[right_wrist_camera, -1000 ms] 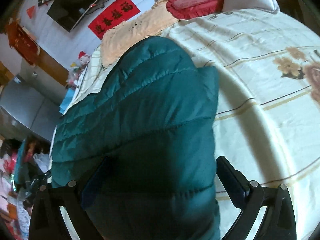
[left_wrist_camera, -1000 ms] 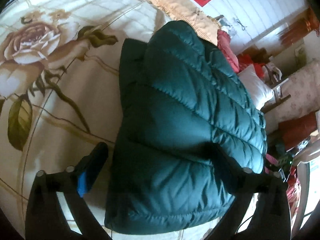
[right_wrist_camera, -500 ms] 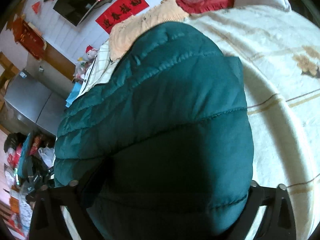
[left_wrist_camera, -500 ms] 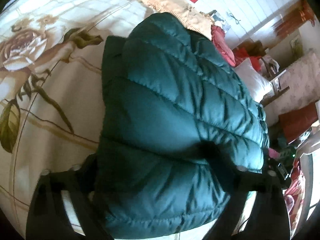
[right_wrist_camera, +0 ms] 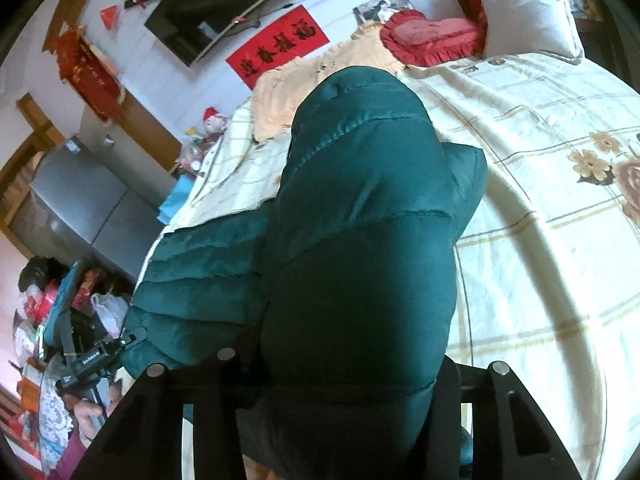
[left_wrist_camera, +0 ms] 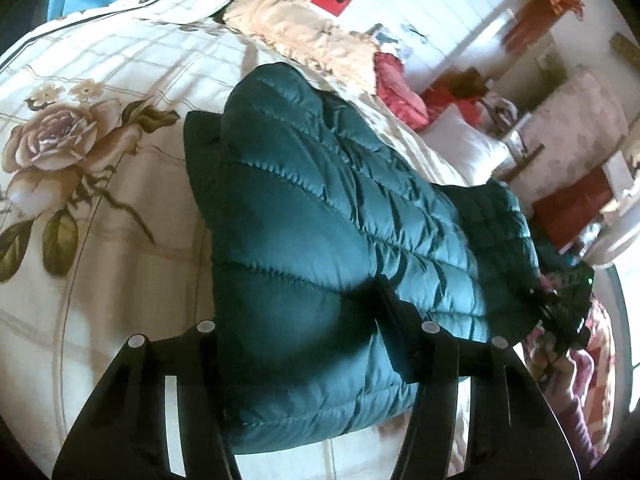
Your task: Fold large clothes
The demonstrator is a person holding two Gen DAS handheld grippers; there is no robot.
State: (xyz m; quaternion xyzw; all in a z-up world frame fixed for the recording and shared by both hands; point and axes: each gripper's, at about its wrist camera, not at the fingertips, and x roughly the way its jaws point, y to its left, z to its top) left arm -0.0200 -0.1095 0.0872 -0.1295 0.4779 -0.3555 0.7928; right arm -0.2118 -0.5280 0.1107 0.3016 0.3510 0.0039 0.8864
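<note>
A bed with a rose sheet holds a green jacket. The left gripper and right gripper are closing, jaws squeezing the jacket's near edge.

You see one jacket, dark green, puffy, with quilted seams running across it. It lies on the bed, folded over on itself, so the top layer bulges high. Its near edge is bunched and raised off the bed. In the right wrist view the jacket has a lower layer that spreads out to the left, flatter, toward the bed's left edge.
</note>
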